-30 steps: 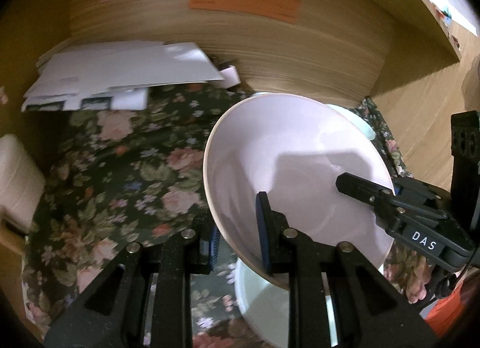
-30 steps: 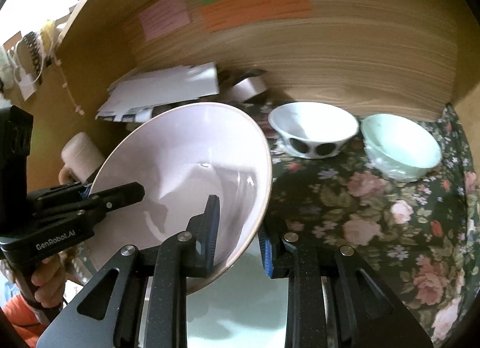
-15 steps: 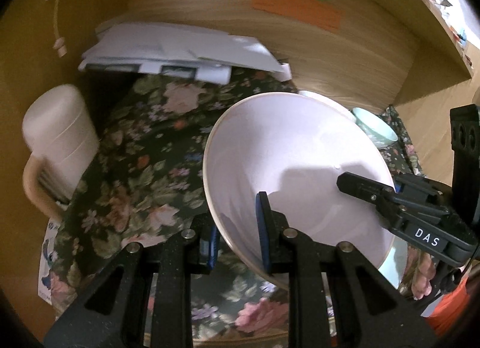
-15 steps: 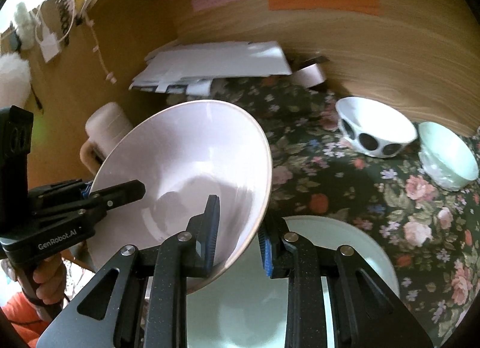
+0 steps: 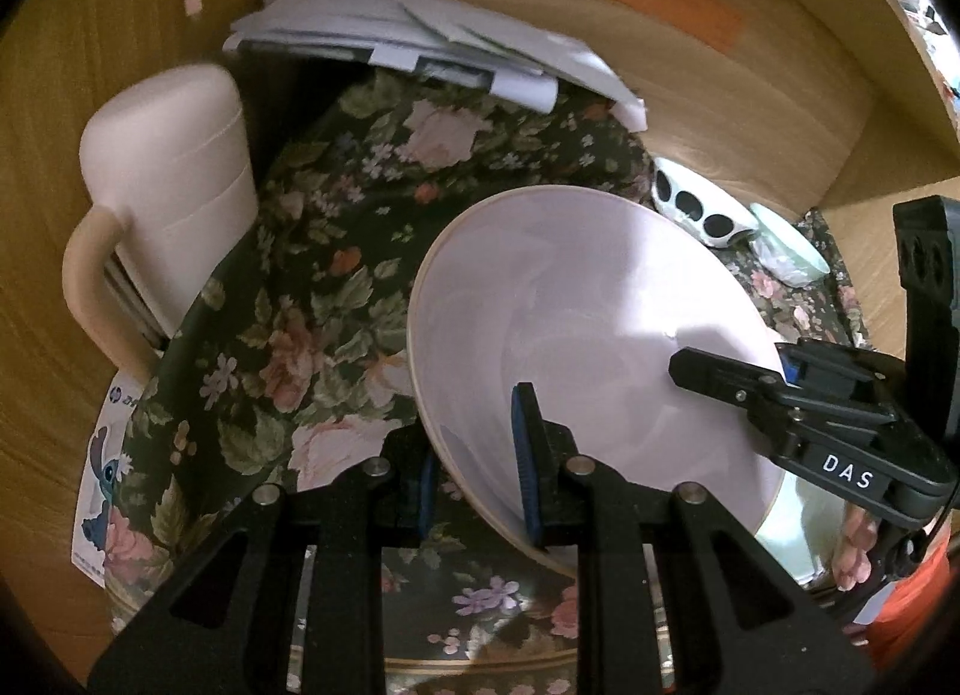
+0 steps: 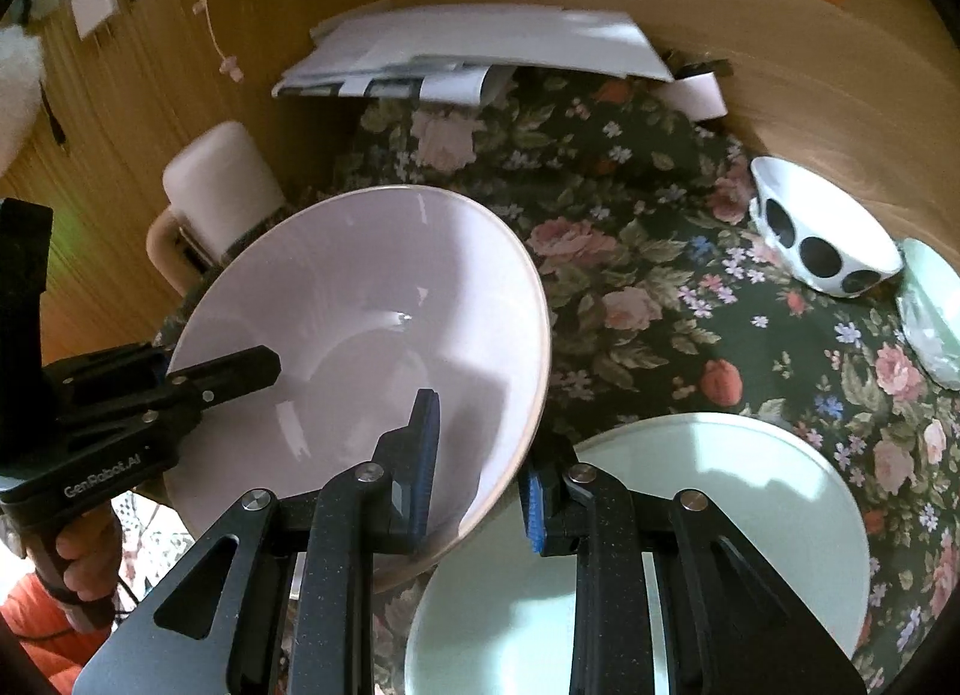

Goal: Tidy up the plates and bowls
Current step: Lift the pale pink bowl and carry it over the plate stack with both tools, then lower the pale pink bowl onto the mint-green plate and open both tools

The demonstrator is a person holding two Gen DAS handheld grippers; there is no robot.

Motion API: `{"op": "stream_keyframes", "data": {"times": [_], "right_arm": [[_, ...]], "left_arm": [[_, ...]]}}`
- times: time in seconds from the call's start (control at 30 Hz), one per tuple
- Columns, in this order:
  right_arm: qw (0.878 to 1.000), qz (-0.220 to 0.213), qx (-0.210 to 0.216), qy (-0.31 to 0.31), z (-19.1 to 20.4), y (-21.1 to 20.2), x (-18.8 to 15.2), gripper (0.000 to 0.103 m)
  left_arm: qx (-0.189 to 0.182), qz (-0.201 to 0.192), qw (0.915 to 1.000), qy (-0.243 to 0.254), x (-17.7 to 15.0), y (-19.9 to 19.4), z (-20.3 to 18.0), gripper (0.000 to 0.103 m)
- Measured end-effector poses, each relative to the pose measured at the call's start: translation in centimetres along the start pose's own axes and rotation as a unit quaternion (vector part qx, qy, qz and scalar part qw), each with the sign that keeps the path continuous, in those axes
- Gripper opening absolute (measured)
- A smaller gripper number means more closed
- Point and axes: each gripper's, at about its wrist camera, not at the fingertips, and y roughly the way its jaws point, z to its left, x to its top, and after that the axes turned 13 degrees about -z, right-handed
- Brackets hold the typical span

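Both grippers hold one large pale pink plate (image 5: 594, 329) by opposite rims, above the floral cloth. My left gripper (image 5: 477, 485) is shut on its left rim. My right gripper (image 6: 477, 485) is shut on its right rim, and the plate also shows in the right wrist view (image 6: 360, 347). A pale green plate (image 6: 720, 515) lies on the cloth below and to the right. A white bowl with black dots (image 6: 822, 233) and a pale green bowl (image 6: 930, 311) stand at the back right.
A cream pitcher with a handle (image 5: 162, 203) stands at the left wall. A stack of white papers (image 5: 420, 41) lies at the back. Wooden walls close the back and sides. The floral cloth (image 6: 630, 203) covers the surface.
Both grippers have carried the pink plate leftward and away from the green plate. The pitcher has come into view at the left, and the bowls have slid to the right.
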Motion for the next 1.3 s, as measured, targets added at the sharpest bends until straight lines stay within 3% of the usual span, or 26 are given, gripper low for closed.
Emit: {"op": "stream_keyframes", "data": {"times": [0.4,0.7,0.8,0.87,0.9,1.07,1.3], "right_arm": [[0.999,0.043,-0.006,-0.009,0.7,3.1,0.0,0.022],[0.999,0.045,-0.012,-0.024,0.7,3.2,-0.1,0.025],[0.999,0.039,-0.010,-0.023,0.5,2.9,-0.1,0.033],[0.999,0.029,-0.014,-0.022,0.4,2.3,0.1,0.042],[0.999,0.022,-0.017,-0.023,0.3,1.9,0.2,0.045],[0.999,-0.012,-0.026,-0.019,-0.1,-0.1,1.0,0.059],[0.997,-0.062,-0.053,-0.008,-2.0,-3.6,2.0,0.064]], "left_arm": [[0.001,0.031,0.9994,-0.017,-1.0,1.8,1.9,0.022],[-0.007,0.032,0.9993,-0.018,-0.8,2.0,2.0,0.023],[0.005,0.024,0.9996,-0.013,-0.7,1.7,2.0,0.034],[0.012,0.013,0.9998,-0.012,-0.5,1.2,1.9,0.055],[0.017,0.003,0.9998,-0.013,-0.4,0.7,2.0,0.059],[0.027,-0.031,0.9992,-0.001,0.6,-1.0,1.3,0.064],[0.018,-0.059,0.9980,0.009,2.3,-2.2,-0.7,0.068]]}}
